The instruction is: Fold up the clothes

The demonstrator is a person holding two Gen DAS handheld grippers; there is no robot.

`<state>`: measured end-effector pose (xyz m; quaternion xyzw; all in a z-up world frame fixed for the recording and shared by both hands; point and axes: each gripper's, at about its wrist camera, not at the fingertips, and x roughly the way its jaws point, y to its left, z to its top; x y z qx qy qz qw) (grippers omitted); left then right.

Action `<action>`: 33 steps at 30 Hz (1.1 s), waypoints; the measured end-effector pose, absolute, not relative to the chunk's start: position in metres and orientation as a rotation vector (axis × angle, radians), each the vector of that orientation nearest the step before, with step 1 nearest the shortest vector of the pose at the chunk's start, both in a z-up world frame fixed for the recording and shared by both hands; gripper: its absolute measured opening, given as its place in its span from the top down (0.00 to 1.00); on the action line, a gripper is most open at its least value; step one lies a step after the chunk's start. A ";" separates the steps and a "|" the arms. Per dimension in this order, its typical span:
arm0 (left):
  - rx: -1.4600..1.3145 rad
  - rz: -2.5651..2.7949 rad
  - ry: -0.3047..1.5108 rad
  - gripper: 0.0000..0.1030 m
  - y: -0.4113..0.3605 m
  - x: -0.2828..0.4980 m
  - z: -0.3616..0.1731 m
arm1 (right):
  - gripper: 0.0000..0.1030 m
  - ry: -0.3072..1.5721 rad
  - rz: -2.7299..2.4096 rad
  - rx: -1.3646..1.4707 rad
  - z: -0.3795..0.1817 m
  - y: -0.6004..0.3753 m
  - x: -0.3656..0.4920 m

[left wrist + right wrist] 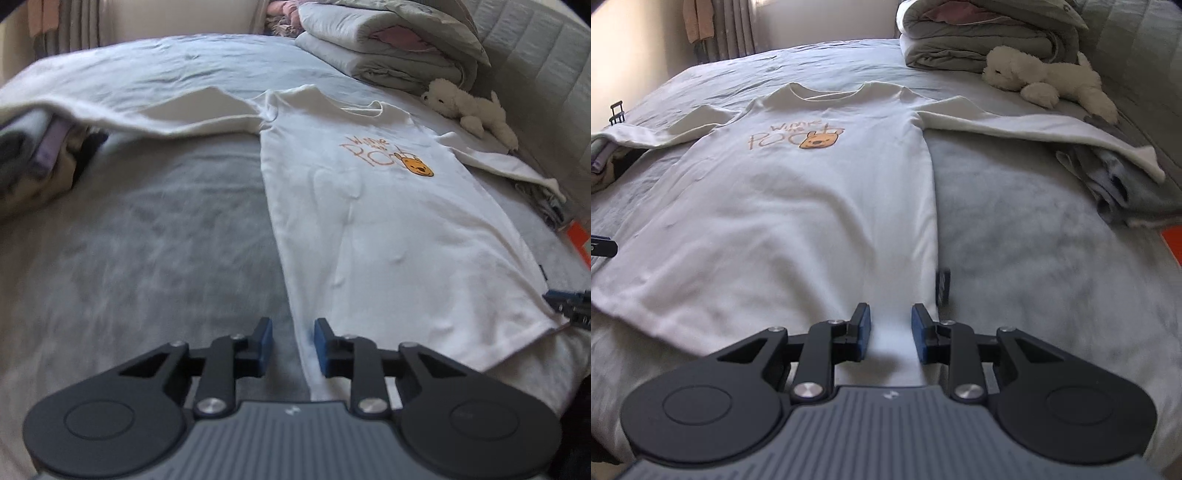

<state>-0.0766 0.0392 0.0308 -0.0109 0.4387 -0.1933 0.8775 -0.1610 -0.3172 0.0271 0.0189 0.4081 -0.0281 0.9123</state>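
A white long-sleeved shirt [376, 229] [798, 206] with an orange bear print lies face up and flat on the grey bed, sleeves spread to both sides. My left gripper [293, 347] hovers low over the hem's left corner. Its blue pads [322, 349] stand a narrow gap apart, with the shirt's edge and bare bedsheet showing between them. My right gripper [891, 334] is over the hem's right corner, its blue pads [919, 338] also slightly apart with white cloth lying in the gap. Its tips [569, 306] also show in the left wrist view beside that corner.
A folded grey duvet [388, 44] [982, 37] and a white plush toy [472, 107] [1045, 77] lie at the head of the bed. Crumpled clothes sit at the left [33, 162] and under the right sleeve [1115, 192]. An orange item [1172, 240] lies at the right edge.
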 end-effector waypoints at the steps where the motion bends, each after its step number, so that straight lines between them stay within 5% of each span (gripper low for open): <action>1: -0.040 -0.404 0.921 0.75 0.042 -0.080 0.031 | 0.72 0.838 -0.061 0.039 0.027 -0.316 -0.167; 19: -0.346 -0.447 0.987 0.59 0.061 -0.097 0.024 | 0.63 0.752 -0.117 0.468 0.028 -0.352 -0.210; 21: -0.360 -0.445 0.995 0.64 0.063 -0.095 0.023 | 0.63 0.754 -0.122 0.463 0.025 -0.349 -0.208; 23: -0.374 -0.442 1.002 0.87 0.065 -0.094 0.021 | 0.65 0.755 -0.128 0.429 0.025 -0.345 -0.205; 24: -0.383 -0.441 1.006 0.89 0.066 -0.093 0.021 | 0.68 0.754 -0.132 0.419 0.025 -0.344 -0.205; 26: -0.395 -0.441 1.003 0.92 0.068 -0.093 0.023 | 0.89 0.748 -0.139 0.427 0.025 -0.347 -0.206; 33: -0.366 -0.441 0.914 0.94 0.078 -0.109 0.064 | 0.93 0.688 -0.111 0.523 0.046 -0.362 -0.220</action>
